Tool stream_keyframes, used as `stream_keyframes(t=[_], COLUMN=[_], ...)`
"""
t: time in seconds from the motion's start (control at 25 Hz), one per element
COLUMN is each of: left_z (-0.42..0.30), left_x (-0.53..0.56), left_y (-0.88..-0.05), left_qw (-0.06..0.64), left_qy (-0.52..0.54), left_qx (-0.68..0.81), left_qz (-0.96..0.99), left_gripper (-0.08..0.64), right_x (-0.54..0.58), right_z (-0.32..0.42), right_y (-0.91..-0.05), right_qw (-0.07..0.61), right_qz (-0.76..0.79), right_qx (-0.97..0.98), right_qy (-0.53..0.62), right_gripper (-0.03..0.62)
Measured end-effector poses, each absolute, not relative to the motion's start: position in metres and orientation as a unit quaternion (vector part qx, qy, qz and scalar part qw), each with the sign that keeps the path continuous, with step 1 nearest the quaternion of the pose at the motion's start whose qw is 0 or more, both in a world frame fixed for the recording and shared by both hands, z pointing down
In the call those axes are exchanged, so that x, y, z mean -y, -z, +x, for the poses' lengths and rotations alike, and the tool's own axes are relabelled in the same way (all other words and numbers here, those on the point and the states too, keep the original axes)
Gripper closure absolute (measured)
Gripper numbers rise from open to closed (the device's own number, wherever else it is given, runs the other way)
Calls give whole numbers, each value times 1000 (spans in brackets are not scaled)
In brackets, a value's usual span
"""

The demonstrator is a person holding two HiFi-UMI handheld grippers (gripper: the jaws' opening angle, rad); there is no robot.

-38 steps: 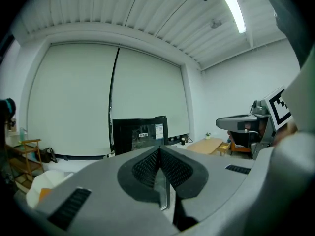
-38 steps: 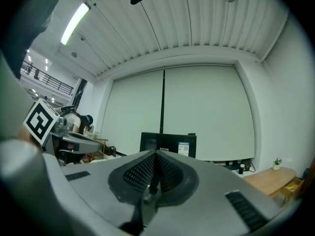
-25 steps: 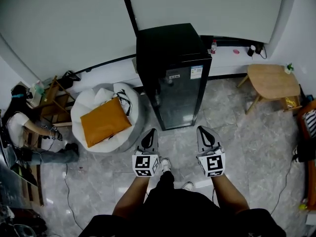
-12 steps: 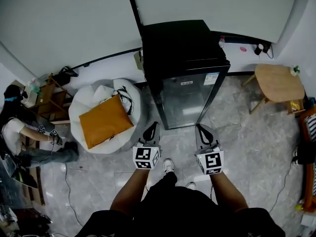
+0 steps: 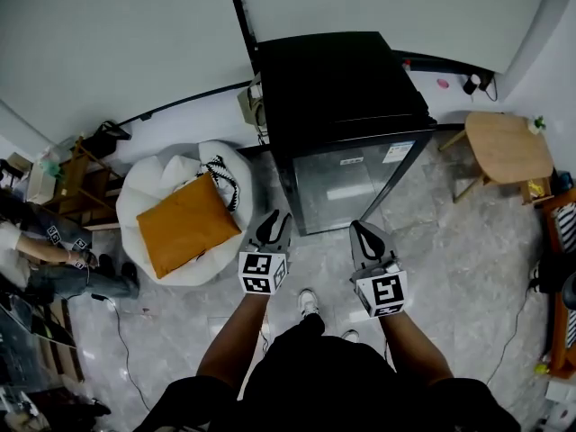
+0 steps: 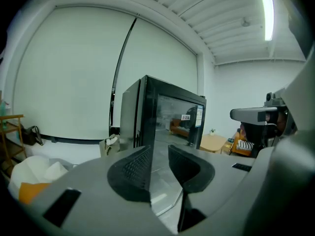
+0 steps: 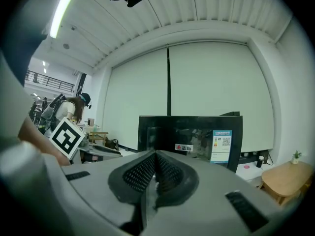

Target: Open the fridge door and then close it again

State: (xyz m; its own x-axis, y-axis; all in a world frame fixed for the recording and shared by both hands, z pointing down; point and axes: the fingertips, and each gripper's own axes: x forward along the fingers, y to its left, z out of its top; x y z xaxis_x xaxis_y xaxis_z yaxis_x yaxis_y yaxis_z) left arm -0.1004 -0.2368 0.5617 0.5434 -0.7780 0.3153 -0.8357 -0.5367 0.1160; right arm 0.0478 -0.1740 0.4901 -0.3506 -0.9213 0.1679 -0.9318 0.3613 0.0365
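Observation:
The black fridge (image 5: 337, 88) stands against the wall, its glass door (image 5: 351, 187) closed and facing me. My left gripper (image 5: 273, 221) hovers over the floor just short of the door's lower left corner. In the left gripper view its jaws are opening, with nothing between them but the fridge (image 6: 167, 117) ahead. My right gripper (image 5: 360, 232) is level with it, in front of the door's middle. Its jaws are shut and empty in the right gripper view, with the fridge (image 7: 189, 136) straight ahead.
A white beanbag (image 5: 148, 187) with an orange cushion (image 5: 184, 223) sits left of the fridge. A round wooden table (image 5: 504, 147) stands to its right. A seated person (image 5: 45, 250) and a wooden shelf (image 5: 81, 174) are at the far left. A cable (image 5: 121, 331) trails on the floor.
Both grippers have moved forward toward the fridge, which now looms larger and closer in the head view. The beanbag has slid left in the frame.

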Motion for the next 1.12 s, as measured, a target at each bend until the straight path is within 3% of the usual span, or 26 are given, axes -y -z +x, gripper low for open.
stream_keyframes(t=[0.24,0.88,1.12], left_z=[-91,-80,-77], left_x=[268,313,319], left_y=[-571,-589,-585], left_qw=[126,92,84], left_qy=[-125,-162,-163], left_qx=[436,414,415], left_qz=[882,891,891], left_gripper=[359,362,399], right_x=[190,205,208], right_z=[46,47,45], right_y=[-503,-523,-522], right_qw=[95,120,113], right_qz=[567,574,576], right_qx=[817,808,807], right_qy=[-42,-53,-60], right_gripper=[574,574,574])
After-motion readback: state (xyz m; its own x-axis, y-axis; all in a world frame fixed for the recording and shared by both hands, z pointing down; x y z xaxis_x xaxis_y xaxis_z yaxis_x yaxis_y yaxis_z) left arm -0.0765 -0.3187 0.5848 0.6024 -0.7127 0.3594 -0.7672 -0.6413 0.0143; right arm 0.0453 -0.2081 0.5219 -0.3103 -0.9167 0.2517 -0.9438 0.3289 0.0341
